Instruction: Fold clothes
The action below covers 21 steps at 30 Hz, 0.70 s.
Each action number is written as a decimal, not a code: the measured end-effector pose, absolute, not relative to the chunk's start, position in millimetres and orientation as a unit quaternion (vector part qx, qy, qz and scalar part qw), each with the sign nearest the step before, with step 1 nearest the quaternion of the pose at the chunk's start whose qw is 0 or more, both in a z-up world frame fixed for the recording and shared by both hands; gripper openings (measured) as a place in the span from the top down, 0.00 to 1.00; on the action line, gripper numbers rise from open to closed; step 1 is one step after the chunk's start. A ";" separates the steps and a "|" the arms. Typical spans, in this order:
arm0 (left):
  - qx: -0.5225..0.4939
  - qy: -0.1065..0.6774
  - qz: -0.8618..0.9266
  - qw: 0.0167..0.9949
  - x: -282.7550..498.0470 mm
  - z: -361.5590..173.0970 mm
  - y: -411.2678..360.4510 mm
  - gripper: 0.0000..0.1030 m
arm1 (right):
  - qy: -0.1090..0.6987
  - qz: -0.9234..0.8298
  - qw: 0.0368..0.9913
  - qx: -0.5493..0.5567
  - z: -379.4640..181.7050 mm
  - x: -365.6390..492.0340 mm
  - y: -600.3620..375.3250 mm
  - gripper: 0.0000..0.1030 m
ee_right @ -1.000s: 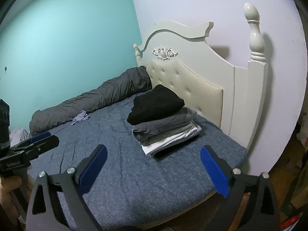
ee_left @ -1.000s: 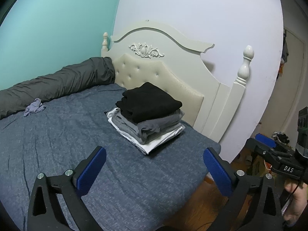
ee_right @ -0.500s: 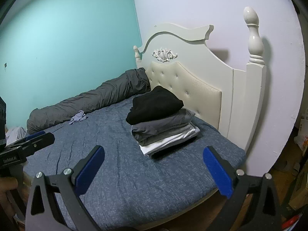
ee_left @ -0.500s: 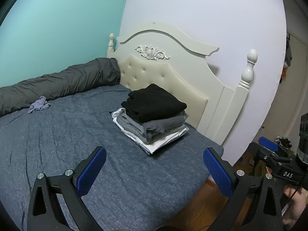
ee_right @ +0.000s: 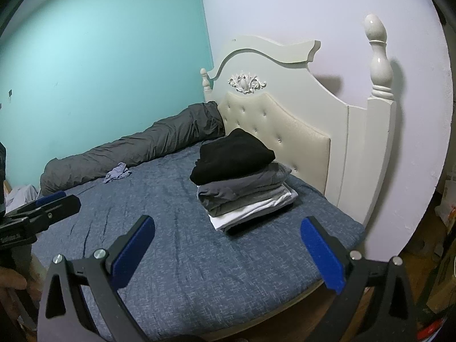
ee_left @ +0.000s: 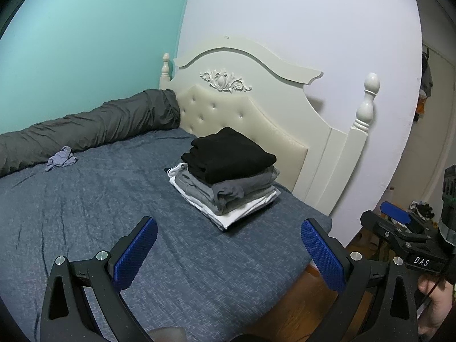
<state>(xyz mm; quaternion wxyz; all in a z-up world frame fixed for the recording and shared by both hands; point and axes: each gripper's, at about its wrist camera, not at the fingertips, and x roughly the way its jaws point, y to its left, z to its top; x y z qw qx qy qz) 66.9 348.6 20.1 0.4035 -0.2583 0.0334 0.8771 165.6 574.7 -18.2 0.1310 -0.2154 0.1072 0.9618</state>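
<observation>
Both grippers, left gripper (ee_left: 229, 252) and right gripper (ee_right: 228, 249), have drawn back slightly, jaws spread and empty; folded clothes stack (ee_left: 225, 172) sits by the bed's (ee_left: 85, 199) headboard (ee_left: 256, 99) edge, beside teal wall (ee_left: 85, 42).

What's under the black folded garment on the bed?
Under the black garment lie folded grey pieces, then a white one lowest, resting on the blue bedspread. How many grey pieces is unclear; their middles are covered.

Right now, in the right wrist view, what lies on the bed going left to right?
Rolled grey duvet → small crumpled blue-grey cloth → stack of folded clothes → cream headboard.
</observation>
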 end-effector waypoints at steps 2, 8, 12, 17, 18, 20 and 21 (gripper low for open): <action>-0.259 0.034 0.877 0.402 66.9 19.7 348.2 0.00 | 0.108 0.962 0.131 -0.214 -17.8 166.1 574.0 0.01; -0.259 0.037 0.880 0.396 67.5 18.7 347.2 0.00 | 0.111 0.961 0.137 -0.213 -18.3 166.8 573.7 0.01; -0.259 0.040 0.880 0.396 69.3 17.6 347.5 0.00 | 0.109 0.960 0.136 -0.217 -20.7 166.1 572.8 0.01; -0.261 0.037 0.877 0.402 70.3 17.1 347.9 0.00 | 0.111 0.960 0.137 -0.219 -22.2 167.1 572.9 0.00; -0.262 0.036 0.876 0.403 70.6 16.8 347.7 0.00 | 0.110 0.960 0.137 -0.219 -22.2 167.4 572.6 0.00; -0.262 0.036 0.876 0.403 71.0 16.4 347.4 0.00 | 0.111 0.959 0.137 -0.220 -22.4 167.3 572.7 0.00; -0.263 0.035 0.876 0.403 71.0 16.1 347.2 0.00 | 0.111 0.959 0.137 -0.220 -22.6 167.1 572.9 0.01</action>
